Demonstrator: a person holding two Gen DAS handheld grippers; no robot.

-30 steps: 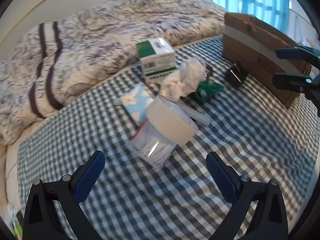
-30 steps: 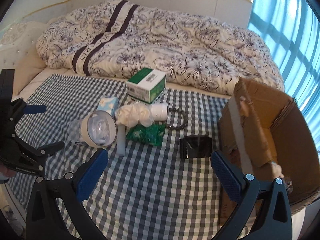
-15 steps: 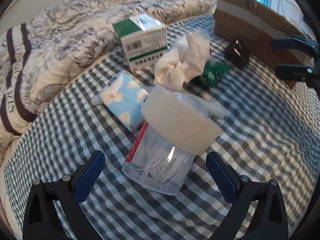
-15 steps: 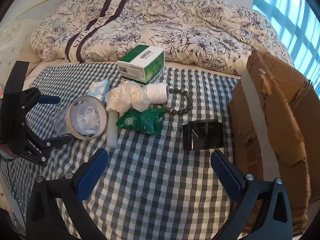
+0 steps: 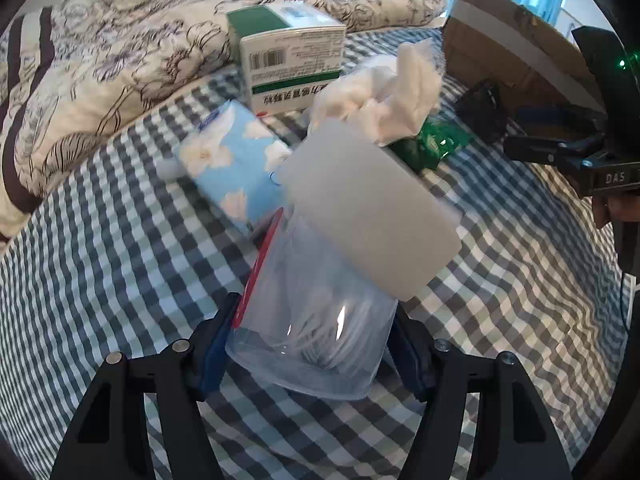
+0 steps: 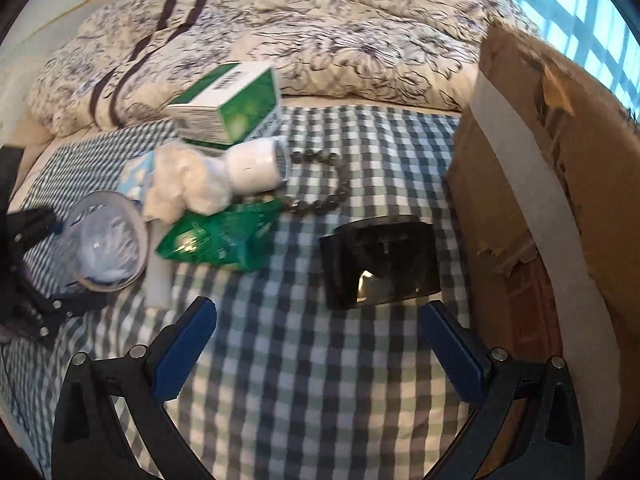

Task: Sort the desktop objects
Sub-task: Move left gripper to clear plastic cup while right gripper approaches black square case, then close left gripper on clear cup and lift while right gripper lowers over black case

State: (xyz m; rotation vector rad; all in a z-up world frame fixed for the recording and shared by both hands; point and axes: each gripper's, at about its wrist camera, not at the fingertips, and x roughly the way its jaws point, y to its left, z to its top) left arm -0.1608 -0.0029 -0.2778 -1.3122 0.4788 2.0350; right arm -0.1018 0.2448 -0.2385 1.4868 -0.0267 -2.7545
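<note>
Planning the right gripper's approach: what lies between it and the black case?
Only bare checked cloth, as the right wrist view shows. The right gripper is open, and the black case lies just ahead of its fingertips.

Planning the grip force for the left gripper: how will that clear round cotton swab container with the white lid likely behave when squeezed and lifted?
The clear container looks thin-walled, so it may flex under the left gripper. Its glossy, round side could slip or rotate. Filled only with cotton swabs, it is probably light, and it lies on its side, so it might roll if released.
</note>
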